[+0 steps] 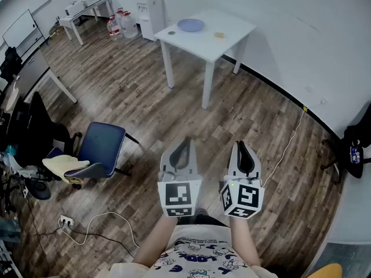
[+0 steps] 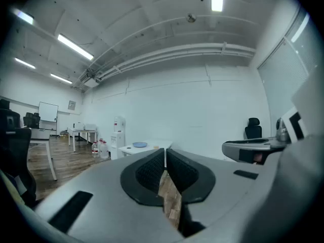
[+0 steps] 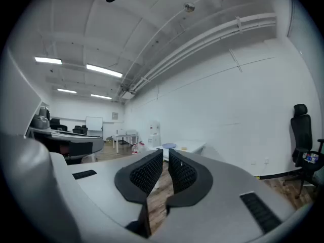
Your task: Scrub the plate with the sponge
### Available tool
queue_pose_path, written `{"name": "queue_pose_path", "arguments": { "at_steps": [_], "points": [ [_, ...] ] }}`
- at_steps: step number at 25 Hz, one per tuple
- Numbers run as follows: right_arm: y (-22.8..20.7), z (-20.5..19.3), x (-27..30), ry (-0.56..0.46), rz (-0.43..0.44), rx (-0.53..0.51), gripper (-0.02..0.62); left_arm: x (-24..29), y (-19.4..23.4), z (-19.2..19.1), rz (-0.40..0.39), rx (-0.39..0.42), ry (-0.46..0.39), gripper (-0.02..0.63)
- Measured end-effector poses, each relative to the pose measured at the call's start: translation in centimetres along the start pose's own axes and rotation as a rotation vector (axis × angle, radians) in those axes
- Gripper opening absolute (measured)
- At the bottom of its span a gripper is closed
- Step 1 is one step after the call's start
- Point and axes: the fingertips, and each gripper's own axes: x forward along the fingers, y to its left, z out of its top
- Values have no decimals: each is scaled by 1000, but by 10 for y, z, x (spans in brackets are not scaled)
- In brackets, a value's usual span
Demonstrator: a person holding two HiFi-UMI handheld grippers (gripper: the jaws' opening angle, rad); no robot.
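A blue plate (image 1: 191, 25) and a small yellow sponge (image 1: 218, 35) lie on a white table (image 1: 232, 25) far ahead across the room. I hold both grippers close to my body, well short of the table. My left gripper (image 1: 184, 146) is shut with nothing in it, and so is my right gripper (image 1: 243, 149). In the left gripper view the jaws of the left gripper (image 2: 165, 158) meet, and the plate (image 2: 139, 145) shows small beyond them. In the right gripper view the right gripper (image 3: 165, 162) points toward the plate (image 3: 168, 146), its pads almost touching.
A blue office chair (image 1: 101, 146) with a yellow cloth (image 1: 61, 167) stands at the left on the wooden floor. A water dispenser (image 1: 149, 7) and water bottles (image 1: 122, 23) stand behind the table. A black chair (image 1: 356, 146) is at the right wall. A cable and a power strip (image 1: 65, 220) lie at lower left.
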Motion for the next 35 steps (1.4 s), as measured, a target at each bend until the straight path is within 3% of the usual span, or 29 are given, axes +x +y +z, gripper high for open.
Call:
{"name": "queue_pose_path", "arguments": {
  "at_steps": [15, 35],
  "points": [
    [7, 4, -1, -7, 46, -12, 44, -1, 4, 3, 14, -5, -10, 20],
    [-23, -27, -13, 67, 108, 32, 44, -21, -3, -21, 153, -33, 46, 20]
  ]
}}
